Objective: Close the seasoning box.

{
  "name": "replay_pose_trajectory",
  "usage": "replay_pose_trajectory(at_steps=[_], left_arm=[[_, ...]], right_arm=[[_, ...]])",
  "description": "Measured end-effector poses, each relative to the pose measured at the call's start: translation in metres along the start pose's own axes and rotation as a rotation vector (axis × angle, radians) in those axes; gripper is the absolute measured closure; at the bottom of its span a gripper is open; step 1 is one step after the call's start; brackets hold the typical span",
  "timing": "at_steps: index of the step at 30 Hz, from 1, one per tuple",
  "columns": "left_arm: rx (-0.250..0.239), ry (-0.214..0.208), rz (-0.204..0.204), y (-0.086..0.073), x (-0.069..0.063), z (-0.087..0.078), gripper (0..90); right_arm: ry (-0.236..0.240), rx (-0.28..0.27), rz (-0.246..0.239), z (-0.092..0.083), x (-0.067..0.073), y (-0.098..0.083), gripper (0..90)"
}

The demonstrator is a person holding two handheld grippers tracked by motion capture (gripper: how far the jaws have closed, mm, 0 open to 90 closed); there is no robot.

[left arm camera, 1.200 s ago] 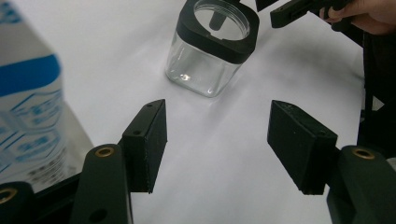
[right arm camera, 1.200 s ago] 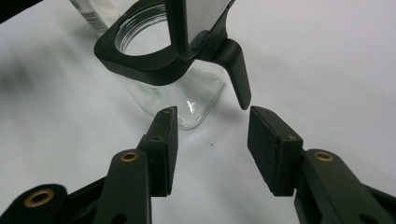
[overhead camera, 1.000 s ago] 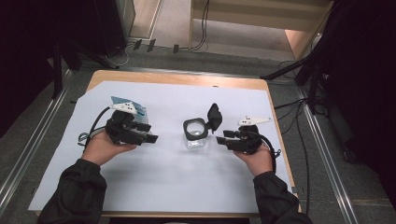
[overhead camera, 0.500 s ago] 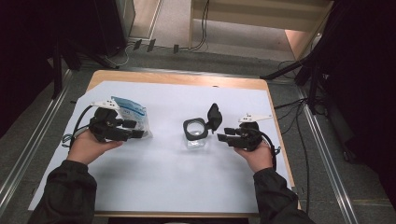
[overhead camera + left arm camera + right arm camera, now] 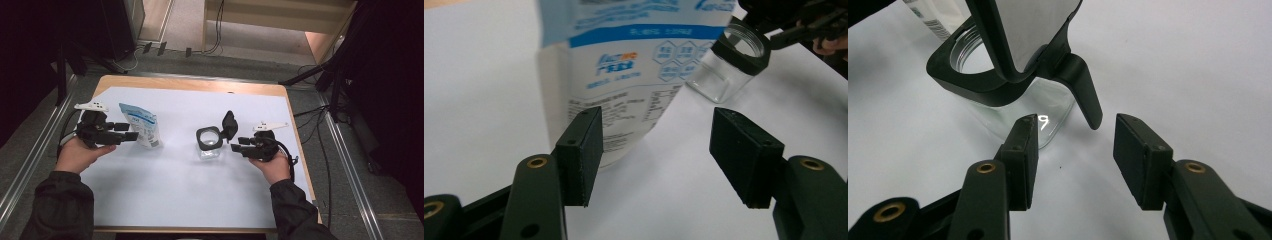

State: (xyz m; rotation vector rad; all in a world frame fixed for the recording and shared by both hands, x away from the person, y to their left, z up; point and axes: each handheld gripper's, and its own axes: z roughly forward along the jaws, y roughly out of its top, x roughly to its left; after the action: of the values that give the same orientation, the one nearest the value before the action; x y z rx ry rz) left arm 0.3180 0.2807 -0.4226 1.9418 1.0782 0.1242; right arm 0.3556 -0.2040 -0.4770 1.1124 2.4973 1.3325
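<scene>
Meanwhile, at a white-covered counter, a person holds a gripper in each hand. At the high view's left, the left gripper hangs with jaws spread and nothing between them, just beside a blue-and-white pouch that stands upright; the left gripper view shows the pouch just past the pads. Well apart, near the counter's middle, a clear jar with a black collar stands with its hinged lid flipped up. The right gripper sits just beside the jar, its jaws also spread, gripping nothing.
</scene>
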Motion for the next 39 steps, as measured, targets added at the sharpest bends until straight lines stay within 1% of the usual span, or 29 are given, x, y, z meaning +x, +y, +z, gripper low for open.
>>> replay_pose_trajectory(at_steps=[1, 2, 3, 6, 9, 10, 12, 14, 16, 18, 20, 22, 23, 24, 27, 29, 30, 32, 33, 34, 35, 36, 37, 38, 39], left_arm=[[0.001, 0.013, -0.005, 0.0, 0.005, -0.001, 39.5], [0.001, 0.013, -0.005, 0.0, 0.005, -0.001, 39.5], [-0.004, 0.021, -0.014, 0.001, 0.008, -0.002, 39.5], [0.003, 0.035, -0.022, 0.002, 0.017, -0.002, 39.6], [-0.004, 0.034, -0.026, 0.005, 0.023, -0.003, 39.8], [-0.003, 0.04, -0.023, 0.007, 0.025, -0.003, 39.8], [-0.005, 0.03, -0.02, 0.011, 0.029, -0.002, 39.8], [-0.003, 0.033, -0.005, 0.015, 0.029, 0.0, 39.4], [-0.003, 0.024, 0.003, 0.019, 0.029, 0.002, 39.7], [0.004, 0.023, 0.016, 0.022, 0.029, 0.005, 40.3], [0.0, 0.019, 0.026, 0.026, 0.03, 0.008, 41.6], [-0.006, 0.005, 0.03, 0.028, 0.031, 0.011, 42.7], [-0.009, -0.016, 0.028, 0.028, 0.033, 0.013, 43.5], [-0.009, -0.016, 0.028, 0.028, 0.033, 0.013, 44.4], [-0.011, -0.035, 0.038, 0.03, 0.035, 0.014, 46.9], [-0.013, -0.049, 0.057, 0.032, 0.034, 0.014, 48.8], [-0.013, -0.057, 0.059, 0.033, 0.033, 0.015, 49.9], [-0.008, -0.07, 0.087, 0.036, 0.029, 0.015, 51.3], [-0.001, -0.067, 0.1, 0.037, 0.028, 0.016, 52.3], [0.004, -0.067, 0.096, 0.037, 0.027, 0.017, 53.0], [0.009, -0.067, 0.101, 0.038, 0.026, 0.018, 55.2], [0.014, -0.07, 0.1, 0.037, 0.026, 0.018, 61.0], [0.017, -0.063, 0.108, 0.037, 0.025, 0.018, 63.9], [0.019, -0.064, 0.117, 0.037, 0.025, 0.018, 63.9], [0.02, -0.065, 0.117, 0.036, 0.024, 0.017, 66.4]], right_arm=[[0.0, 0.004, -0.001, 0.001, 0.0, 0.0, 54.2], [0.0, 0.004, -0.001, 0.001, 0.0, 0.0, 54.2], [0.001, 0.004, -0.001, 0.001, 0.0, 0.0, 53.8], [0.002, 0.004, 0.002, 0.0, 0.002, -0.002, 53.5], [0.003, 0.007, -0.003, 0.0, 0.003, -0.003, 53.5], [0.003, 0.011, -0.001, 0.0, 0.003, -0.004, 53.5], [-0.001, 0.016, -0.002, -0.001, 0.003, -0.005, 53.5], [-0.009, 0.014, -0.004, -0.002, 0.003, -0.007, 53.5], [-0.024, 0.006, -0.001, -0.004, 0.004, -0.008, 53.5], [-0.03, -0.003, 0.004, -0.006, 0.004, -0.009, 53.5], [-0.032, -0.005, 0.0, -0.007, 0.004, -0.011, 53.5], [-0.036, -0.002, 0.001, -0.008, 0.004, -0.012, 53.5], [-0.037, 0.0, 0.002, -0.008, 0.005, -0.013, 53.5], [-0.037, 0.0, 0.002, -0.008, 0.005, -0.013, 53.5], [-0.036, 0.0, -0.001, -0.009, 0.006, -0.015, 53.5], [-0.039, 0.002, 0.003, -0.009, 0.007, -0.016, 53.5], [-0.038, 0.001, 0.004, -0.009, 0.007, -0.017, 53.5], [-0.037, 0.003, 0.003, -0.009, 0.008, -0.017, 53.5], [-0.037, 0.004, 0.001, -0.009, 0.008, -0.018, 53.5], [-0.039, 0.005, -0.001, -0.009, 0.009, -0.018, 53.5], [-0.038, 0.005, -0.001, -0.008, 0.009, -0.018, 53.5], [-0.037, 0.006, 0.0, -0.008, 0.01, -0.018, 53.5], [-0.037, 0.008, 0.001, -0.008, 0.01, -0.018, 53.5], [-0.037, 0.008, 0.001, -0.008, 0.01, -0.018, 53.5], [-0.037, 0.01, -0.003, -0.008, 0.01, -0.018, 53.5]])
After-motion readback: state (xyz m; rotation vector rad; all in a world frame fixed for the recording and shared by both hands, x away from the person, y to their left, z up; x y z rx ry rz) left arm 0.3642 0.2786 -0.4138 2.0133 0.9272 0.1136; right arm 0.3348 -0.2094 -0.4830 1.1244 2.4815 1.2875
